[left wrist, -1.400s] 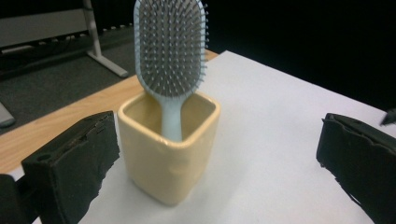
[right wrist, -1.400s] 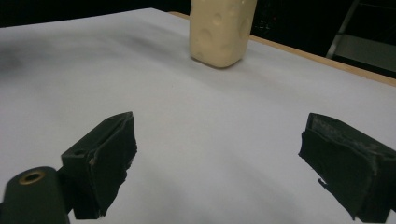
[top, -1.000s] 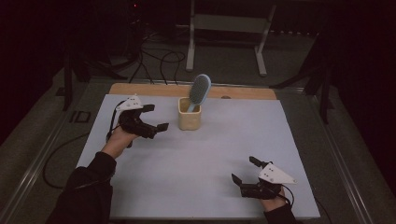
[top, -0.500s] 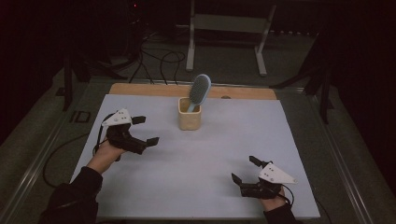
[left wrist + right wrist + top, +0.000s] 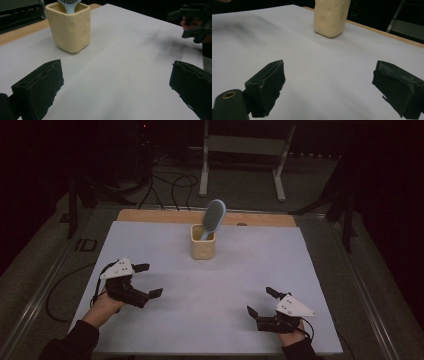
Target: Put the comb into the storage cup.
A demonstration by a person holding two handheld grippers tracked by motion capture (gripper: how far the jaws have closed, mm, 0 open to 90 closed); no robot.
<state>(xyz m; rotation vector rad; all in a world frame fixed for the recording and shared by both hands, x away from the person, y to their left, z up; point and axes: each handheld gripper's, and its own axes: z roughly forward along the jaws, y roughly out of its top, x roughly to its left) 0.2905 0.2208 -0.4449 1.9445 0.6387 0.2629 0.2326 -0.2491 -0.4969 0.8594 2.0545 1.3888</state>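
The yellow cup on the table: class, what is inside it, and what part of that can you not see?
A blue hairbrush stands in the yellow cup, its oval head leaning out above the rim toward the right. The handle's lower end is covered by the cup wall, as is the cup's bottom.

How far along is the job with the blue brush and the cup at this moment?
Done: the blue oval hairbrush stands handle-down in the square cream ceramic cup. In hand: nothing; the left gripper and right gripper are open, apart from the cup, near the table's front edge. Left: nothing visible.
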